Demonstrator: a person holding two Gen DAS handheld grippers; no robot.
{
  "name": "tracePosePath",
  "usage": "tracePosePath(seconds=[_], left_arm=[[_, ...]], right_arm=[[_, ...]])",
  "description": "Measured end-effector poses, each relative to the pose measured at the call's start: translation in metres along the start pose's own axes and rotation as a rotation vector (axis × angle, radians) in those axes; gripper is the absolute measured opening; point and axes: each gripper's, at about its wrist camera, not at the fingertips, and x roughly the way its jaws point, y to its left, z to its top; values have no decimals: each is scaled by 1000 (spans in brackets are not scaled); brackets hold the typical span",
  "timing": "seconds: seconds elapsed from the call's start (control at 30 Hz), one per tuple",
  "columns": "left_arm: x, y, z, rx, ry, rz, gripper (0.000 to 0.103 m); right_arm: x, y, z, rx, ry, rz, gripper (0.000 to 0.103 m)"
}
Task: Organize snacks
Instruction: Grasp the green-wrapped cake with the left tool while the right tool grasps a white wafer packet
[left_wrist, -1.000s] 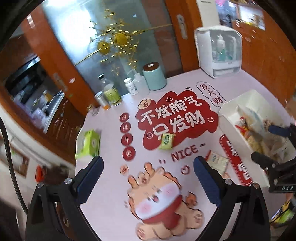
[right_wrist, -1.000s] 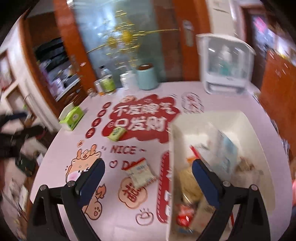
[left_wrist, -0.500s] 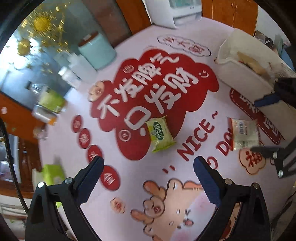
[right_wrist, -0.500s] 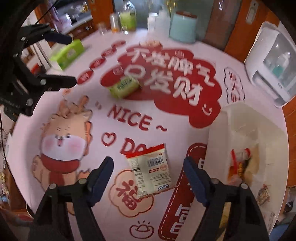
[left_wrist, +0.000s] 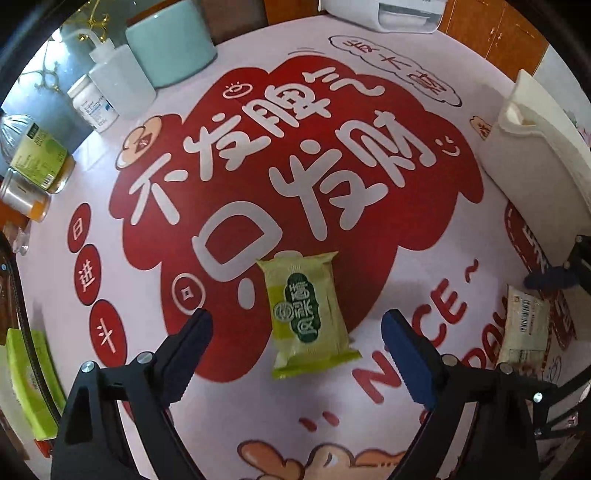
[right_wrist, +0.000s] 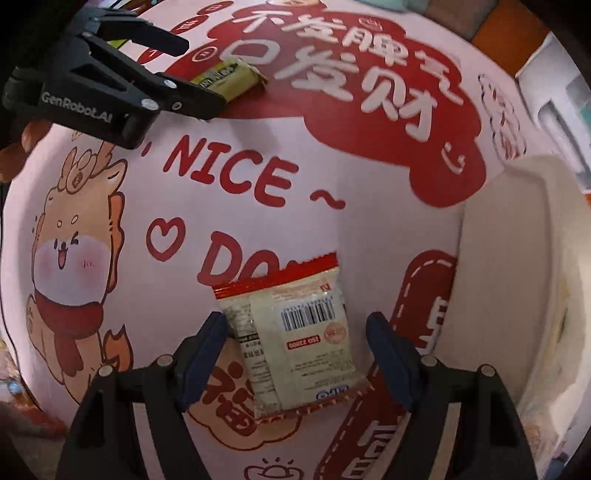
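In the left wrist view, our left gripper (left_wrist: 297, 334) is spread wide and holds nothing, and the green snack packet (left_wrist: 308, 317) lies flat on the table mat (left_wrist: 388, 258) between its fingers, touching neither. In the right wrist view, our right gripper (right_wrist: 295, 339) is also released, and the red-and-white snack packet (right_wrist: 295, 339) lies between its fingers, close to the left one, with the white bin (right_wrist: 517, 277) beside the right finger.

Black left gripper (left_wrist: 297, 325) and right gripper (right_wrist: 295, 325): dark-blue pads, silver screws, white "GenRobot.AI" lettering.
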Motion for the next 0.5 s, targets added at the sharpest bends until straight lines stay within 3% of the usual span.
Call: tracePosePath(seconds=[0.17, 0.27, 0.33, 0.4, 0.5], left_arm=[[14, 7, 5, -46, 33, -49, 84], [14, 8, 6, -50, 24, -51, 78], [10, 4, 6, -28, 4, -56, 53], [5, -1, 3, -12, -2, -61, 36], [3, -5, -4, -25, 7, -56, 36]], right_arm=[[0, -1, 0, 1, -22, 0, 74], [-3, -1, 4, -3, -35, 0, 63], [-4, -1, 4, 3, -42, -1, 61], [-7, 0, 4, 5, -49, -1, 59], [-10, 2, 0, 19, -60, -1, 55]])
